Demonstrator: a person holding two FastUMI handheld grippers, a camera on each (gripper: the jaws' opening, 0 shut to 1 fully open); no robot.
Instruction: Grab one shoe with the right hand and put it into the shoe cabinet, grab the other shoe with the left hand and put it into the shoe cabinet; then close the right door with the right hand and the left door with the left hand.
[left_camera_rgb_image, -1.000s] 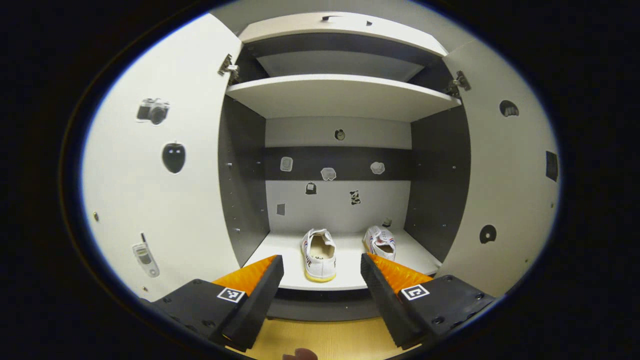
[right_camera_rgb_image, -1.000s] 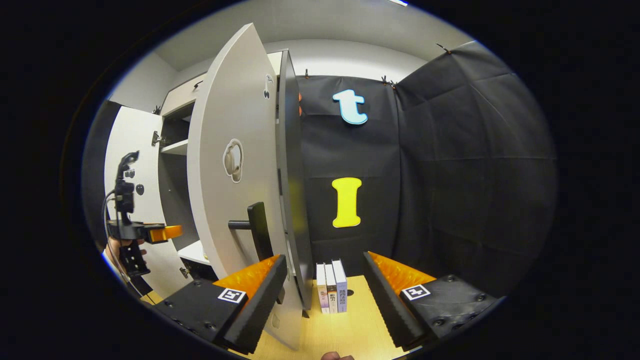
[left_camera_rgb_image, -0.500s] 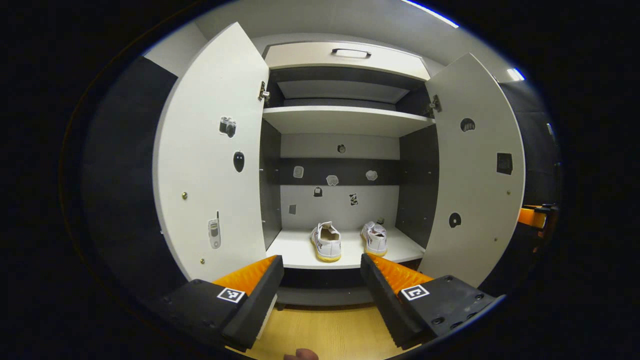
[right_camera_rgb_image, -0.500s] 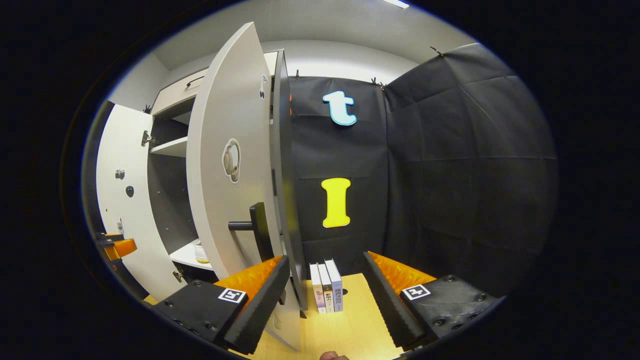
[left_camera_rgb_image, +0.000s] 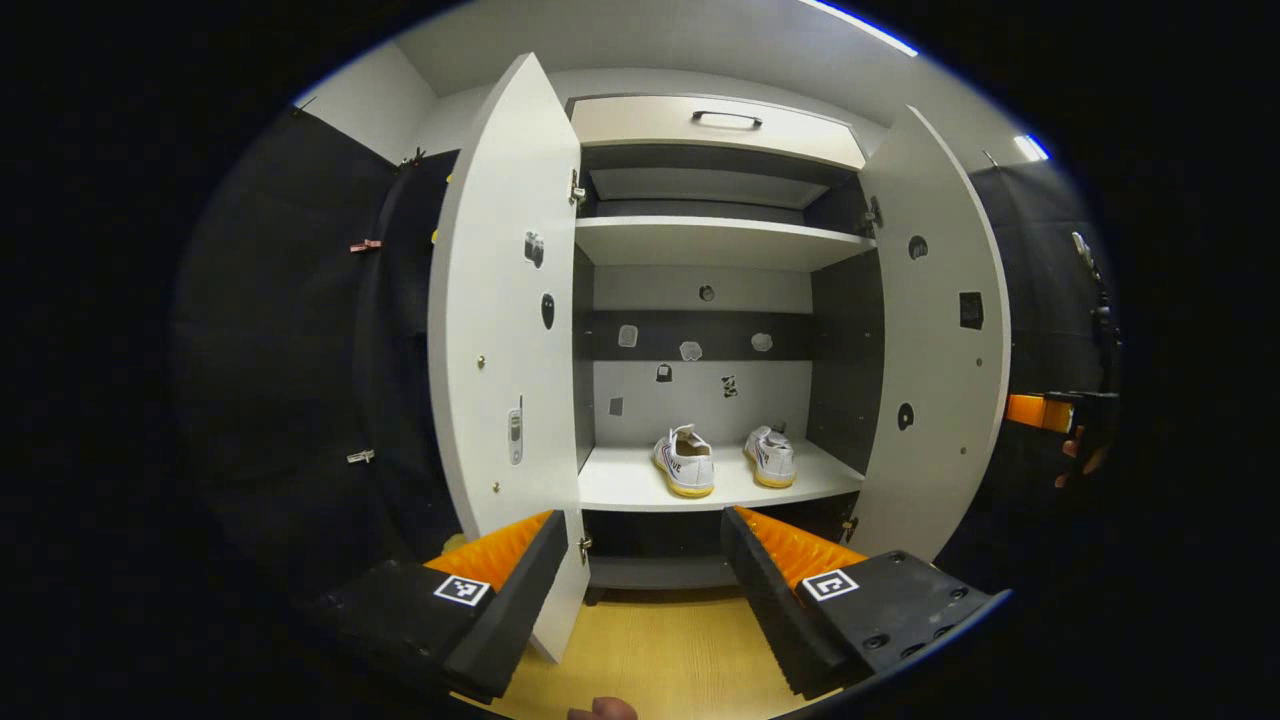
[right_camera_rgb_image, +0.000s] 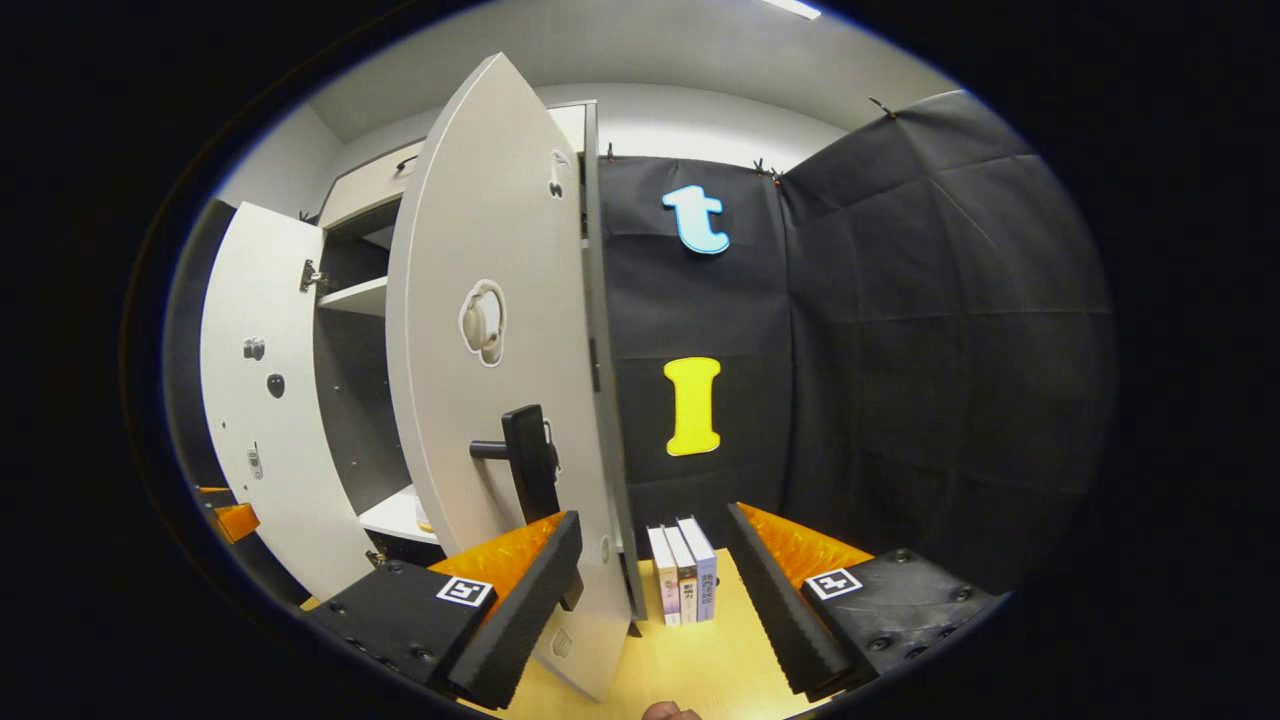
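Cabinet (left_camera_rgb_image: 715, 120) stands wide open in the left gripper view, seen from a little way back. Left door (left_camera_rgb_image: 500, 330) swings out toward the camera, its inner face carrying small stickers; its lower edge sits just behind the left finger of the left gripper (left_camera_rgb_image: 640, 565). That gripper is released, fingers spread with nothing between them, held low over the yellow wooden floor (left_camera_rgb_image: 660, 650). Beyond the gap, on the lower shelf (left_camera_rgb_image: 625, 485), two white shoes sit side by side, heels toward the camera: left shoe (left_camera_rgb_image: 685, 462) near the middle, right shoe (left_camera_rgb_image: 772, 456) just beside it toward the right wall. Both lie well apart from the gripper, deep inside. Upper shelf (left_camera_rgb_image: 710, 240) is bare. Right door (left_camera_rgb_image: 940, 340) angles outward at the right; past its edge, part of the other gripper and a hand (left_camera_rgb_image: 1085, 455) show.

In the right gripper view, the right door (right_camera_rgb_image: 490, 380) is seen from its outer face, with a dark handle (right_camera_rgb_image: 525, 460) just above the left finger of the right gripper (right_camera_rgb_image: 655, 560). That gripper is also released, fingers apart, grasping nothing, not touching the handle. Between its fingers, farther off, three books (right_camera_rgb_image: 685, 585) stand upright on the floor against the black cloth wall (right_camera_rgb_image: 900, 350).
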